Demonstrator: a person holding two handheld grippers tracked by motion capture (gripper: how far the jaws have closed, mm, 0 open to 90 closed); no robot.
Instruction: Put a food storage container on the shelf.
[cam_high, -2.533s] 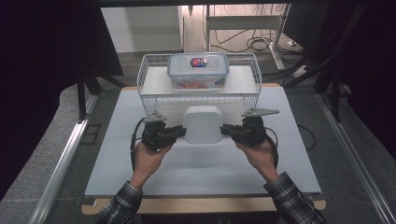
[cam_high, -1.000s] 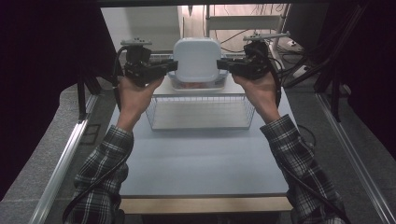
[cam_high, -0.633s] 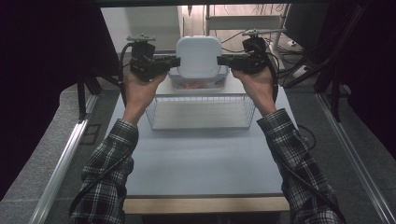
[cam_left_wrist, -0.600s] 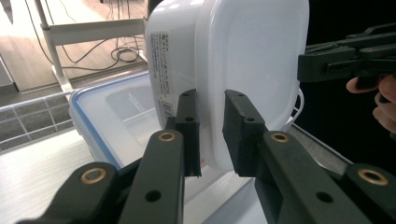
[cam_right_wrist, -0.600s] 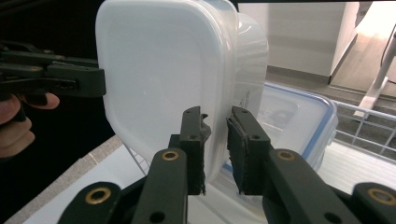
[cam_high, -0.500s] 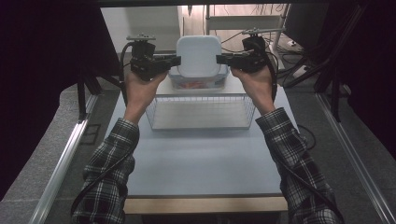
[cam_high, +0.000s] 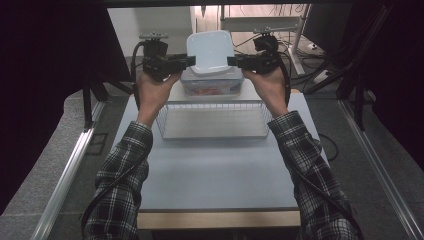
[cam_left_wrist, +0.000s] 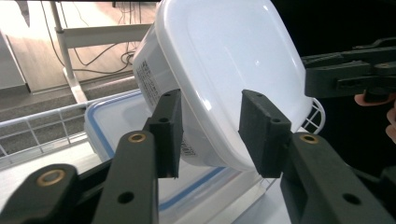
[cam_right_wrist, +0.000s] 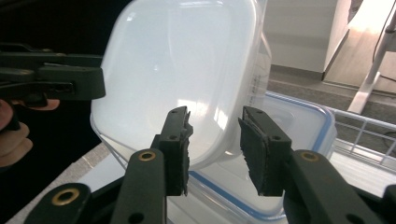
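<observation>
- The left hand-held gripper (cam_high: 186, 61) sits at nine o'clock of the white lidded container (cam_high: 211, 50); its jaws have just been opening and stand released, the rim between them.
- That white container rests tilted on the blue-lidded food box (cam_high: 212, 82), at twelve o'clock of the wire basket (cam_high: 214, 120).
- The right hand-held gripper (cam_high: 235, 61), at three o'clock, has likewise been opening and is released. Both should draw straight outward together so the container settles flat.

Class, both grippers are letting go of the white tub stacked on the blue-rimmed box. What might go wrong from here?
1. The white tub sits tilted on the blue-rimmed box; with both jaws just opening, it may slide off.
2. The left gripper and right gripper still straddle its rim, so pulling back could drag it.
</observation>
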